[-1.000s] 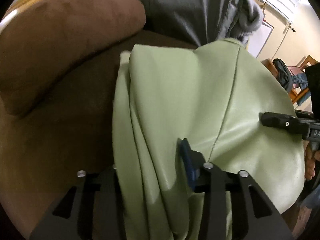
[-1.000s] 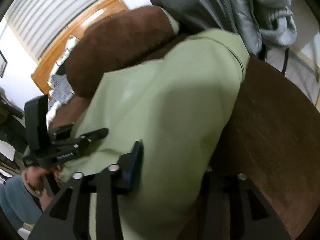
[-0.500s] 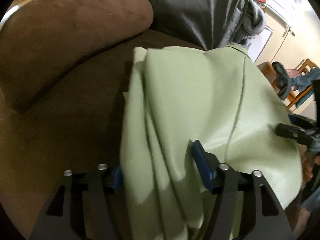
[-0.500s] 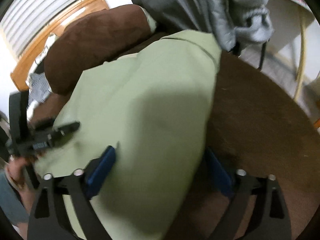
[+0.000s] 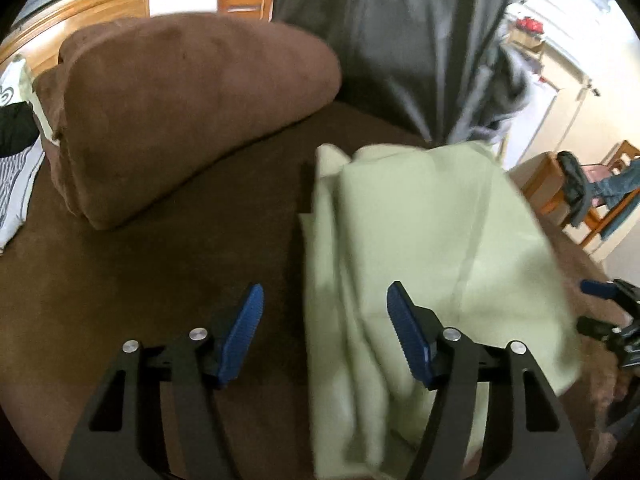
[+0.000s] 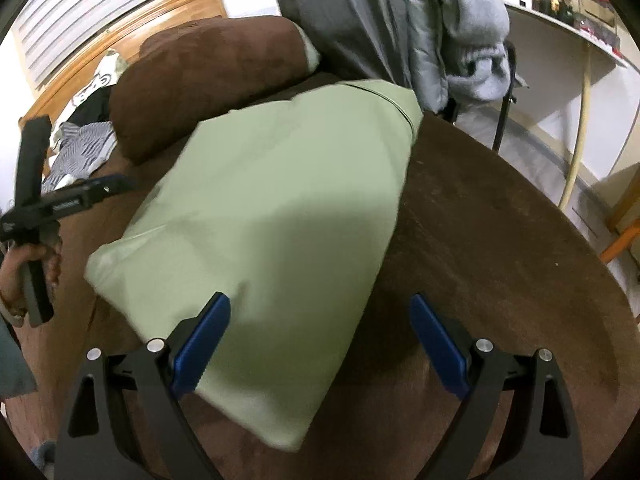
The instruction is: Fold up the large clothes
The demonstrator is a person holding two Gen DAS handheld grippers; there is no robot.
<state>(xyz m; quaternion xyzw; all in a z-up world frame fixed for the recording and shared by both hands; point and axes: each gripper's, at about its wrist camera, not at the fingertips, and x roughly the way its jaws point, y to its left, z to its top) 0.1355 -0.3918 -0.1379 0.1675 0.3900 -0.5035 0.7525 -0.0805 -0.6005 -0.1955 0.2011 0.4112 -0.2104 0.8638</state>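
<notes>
A pale green folded garment (image 5: 420, 240) lies flat on a brown plush surface (image 5: 160, 280). My left gripper (image 5: 322, 308) hovers over its creased left edge. Its jaws are opening, and the blue pads stand apart on either side of that edge without pressing it. In the right wrist view the same garment (image 6: 280, 200) stretches away from me. My right gripper (image 6: 320, 304) is wide open above its near right corner and grips nothing. At the right edge of the left wrist view, the right gripper (image 5: 592, 306) shows with its fingers spread.
A big brown cushion (image 5: 180, 100) lies behind the garment on the left. Grey clothes (image 6: 360, 12) hang behind it. A striped cloth (image 6: 80, 144) lies by the wooden headboard. A hand (image 6: 24, 260) holds the left gripper's handle. A wooden chair (image 5: 560, 196) stands off the right side.
Both grippers were shut on the green garment's edges. They have let go, opened wide and pulled back and up, and the garment now lies loose on the brown surface.
</notes>
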